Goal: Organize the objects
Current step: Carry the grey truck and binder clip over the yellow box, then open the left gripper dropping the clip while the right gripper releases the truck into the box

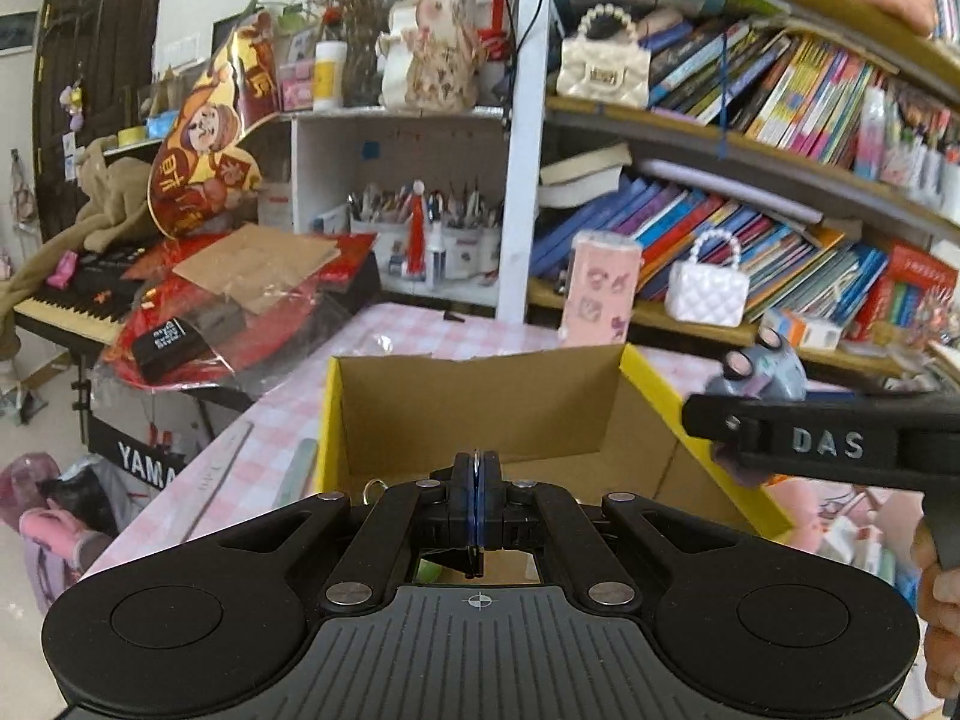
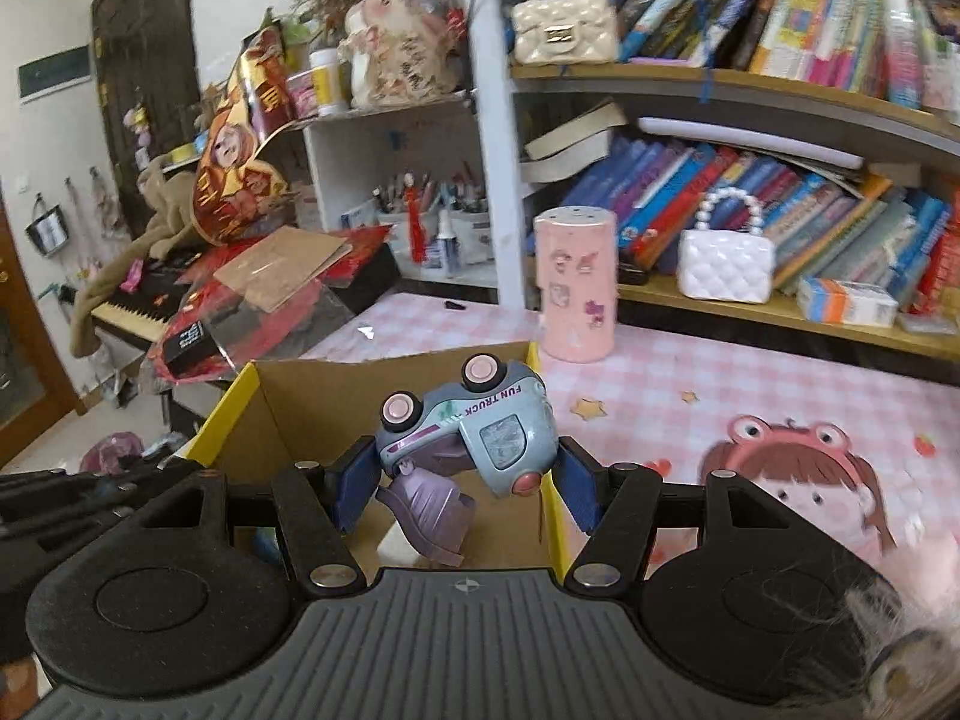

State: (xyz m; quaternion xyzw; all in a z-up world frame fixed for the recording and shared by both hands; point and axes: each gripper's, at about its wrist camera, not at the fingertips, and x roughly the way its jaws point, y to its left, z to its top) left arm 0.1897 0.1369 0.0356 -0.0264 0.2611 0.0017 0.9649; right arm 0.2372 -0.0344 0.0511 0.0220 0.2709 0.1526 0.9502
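A: Holding, item one: toy truck [image 2: 474,420], grey-blue, pink wheels up, lettered FUN TRUCK, clamped between the pads of the right gripper [image 2: 465,480]. Purple flap hanging loose underneath. Position: above the near right part of the cardboard box [image 2: 312,414].

B: Item two?

A: Left gripper [image 1: 477,498], pads pressed together. Thin ring edge visible at the tips, possibly pinched; cannot tell. Hovering over the near edge of the same box.

B: Handling note for the step?

A: Likely a drop into the box. Best carried further left, clear of the yellow right wall [image 2: 555,516], then lowered before letting go. Upside-down hold and dangling flap both liable to catch on the rim. Worth keeping both grippers from meeting over the opening.

B: Box contents?

A: Something white on the floor, mostly hidden; otherwise room.

B: Surroundings?

A: Pink checked tablecloth [image 2: 690,360]. Pink canister [image 2: 576,282] just beyond the far right corner of the box. White quilted purse [image 2: 726,264] on the shelf to the far right. Keyboard [image 1: 66,300] under red wrappings, far left. None in the path.
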